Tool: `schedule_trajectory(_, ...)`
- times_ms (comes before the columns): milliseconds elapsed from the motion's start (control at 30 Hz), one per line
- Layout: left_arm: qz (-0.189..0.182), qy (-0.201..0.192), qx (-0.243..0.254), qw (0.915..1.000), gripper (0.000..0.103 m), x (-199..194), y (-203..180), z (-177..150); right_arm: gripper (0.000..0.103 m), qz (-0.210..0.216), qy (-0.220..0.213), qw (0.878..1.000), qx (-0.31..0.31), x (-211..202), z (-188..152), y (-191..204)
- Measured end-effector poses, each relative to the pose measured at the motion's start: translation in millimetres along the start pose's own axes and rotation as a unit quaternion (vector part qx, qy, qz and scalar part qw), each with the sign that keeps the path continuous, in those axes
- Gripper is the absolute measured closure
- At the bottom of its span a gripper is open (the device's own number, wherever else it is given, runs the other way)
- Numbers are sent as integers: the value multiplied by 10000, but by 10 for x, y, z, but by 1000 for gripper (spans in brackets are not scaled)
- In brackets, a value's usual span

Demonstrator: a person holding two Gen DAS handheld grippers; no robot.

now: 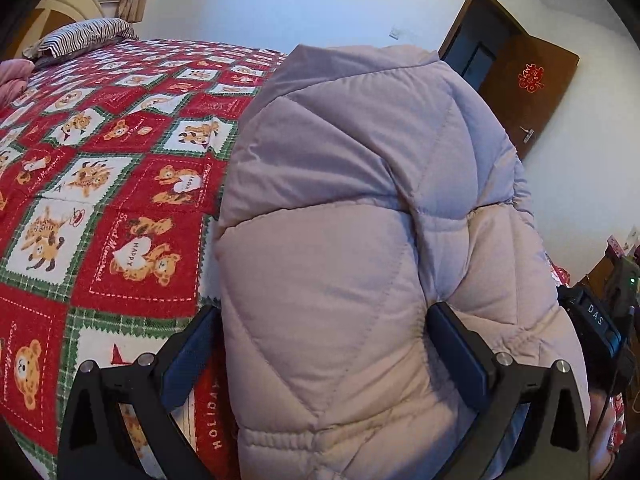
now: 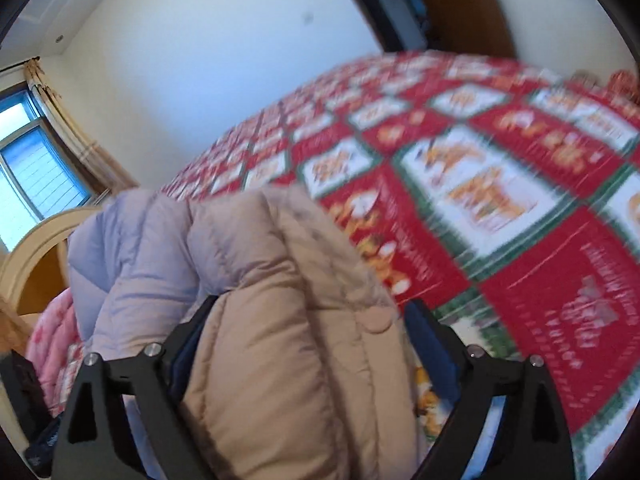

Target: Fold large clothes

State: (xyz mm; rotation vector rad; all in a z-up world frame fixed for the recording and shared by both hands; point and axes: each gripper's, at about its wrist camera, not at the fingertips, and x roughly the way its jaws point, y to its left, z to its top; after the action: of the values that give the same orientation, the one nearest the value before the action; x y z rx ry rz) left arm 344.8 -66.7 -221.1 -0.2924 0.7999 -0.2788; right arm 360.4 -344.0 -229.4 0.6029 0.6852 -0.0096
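A puffy quilted jacket, pale lilac-beige point(image 1: 360, 208), is held up above a bed with a red, white and green bear-print cover point(image 1: 104, 184). My left gripper point(image 1: 324, 340) is shut on a thick fold of the jacket, its dark fingers point(image 1: 456, 344) pressed into the padding on both sides. In the right wrist view, my right gripper point(image 2: 312, 336) is shut on another bunched part of the jacket point(image 2: 280, 320), which looks more tan there. The bed cover point(image 2: 500, 200) lies behind it, blurred by motion.
A striped pillow point(image 1: 84, 36) and a pink cloth point(image 1: 12, 80) lie at the head of the bed. A brown door point(image 1: 528, 92) stands open at the right. A window with curtains point(image 2: 36, 168) and a pink quilt point(image 2: 56, 332) show in the right wrist view.
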Motion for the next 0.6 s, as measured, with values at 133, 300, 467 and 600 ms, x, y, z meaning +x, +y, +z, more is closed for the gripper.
schedule_trajectory(133, -125, 88, -84, 9998, 1, 40, 35, 12, 9, 247, 389, 9989, -116, 124, 75, 24)
schedule_trajectory(300, -362, 191, -124, 9991, 1, 86, 53, 19, 26, 734, 592, 9954, -189, 197, 97, 55)
schedule_trajectory(467, -597, 111, 263, 9978, 25, 28, -114, 28, 55, 1021, 877, 9906, -243, 322, 157, 124)
schedule_trajectory(600, -580, -154, 501, 9969, 56, -244, -264, 22, 73, 1330, 816, 9877, -68, 256, 159, 143)
